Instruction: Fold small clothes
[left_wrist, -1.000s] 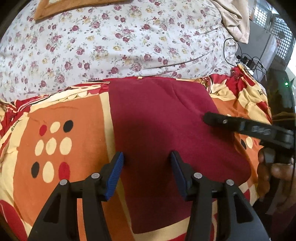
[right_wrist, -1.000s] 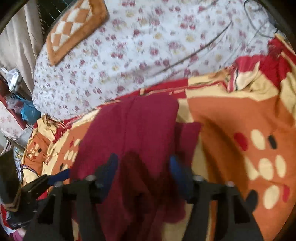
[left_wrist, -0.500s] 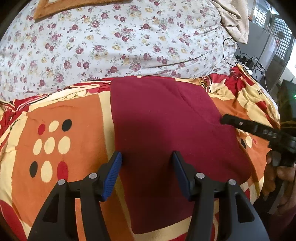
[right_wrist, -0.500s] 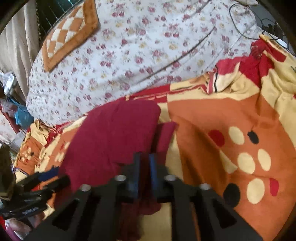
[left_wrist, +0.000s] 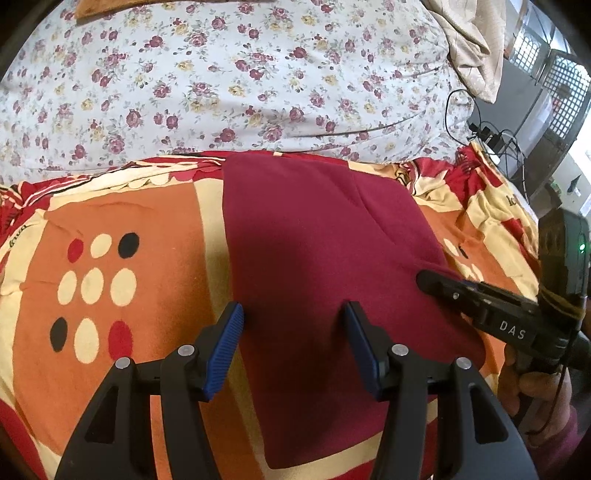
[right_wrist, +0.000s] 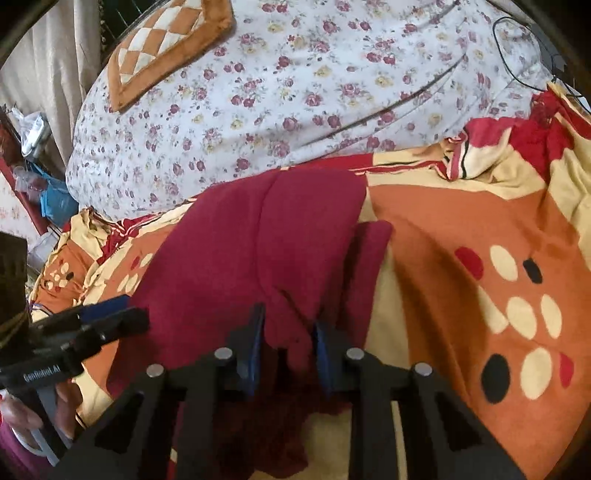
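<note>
A maroon garment (left_wrist: 314, 229) lies flat on the orange patterned bedspread (left_wrist: 147, 229), folded into a long strip. My left gripper (left_wrist: 291, 308) hovers over its near left edge, open, with nothing pressed between the blue pads. My right gripper (right_wrist: 288, 319) is at the garment's (right_wrist: 258, 240) near right side. Its jaws are closing, and a raised fold of the maroon cloth is pinched between the pads. In the left wrist view the right gripper (left_wrist: 424, 278) rests its tip on the garment's right edge. The left gripper (right_wrist: 129, 314) shows at the left of the right wrist view.
A floral quilt (left_wrist: 221, 74) is heaped behind the garment, with a checkered cushion (right_wrist: 166, 48) on top of it. Black cables and a charger (left_wrist: 487, 133) lie at the bed's far right. A hand (left_wrist: 535, 387) holds the right gripper's handle. Clutter (right_wrist: 40, 184) sits beside the bed.
The right jaws stood wide apart a second ago and have come in around a fold of the garment. The right gripper drew off to the right, then came back. The left gripper has hardly moved.
</note>
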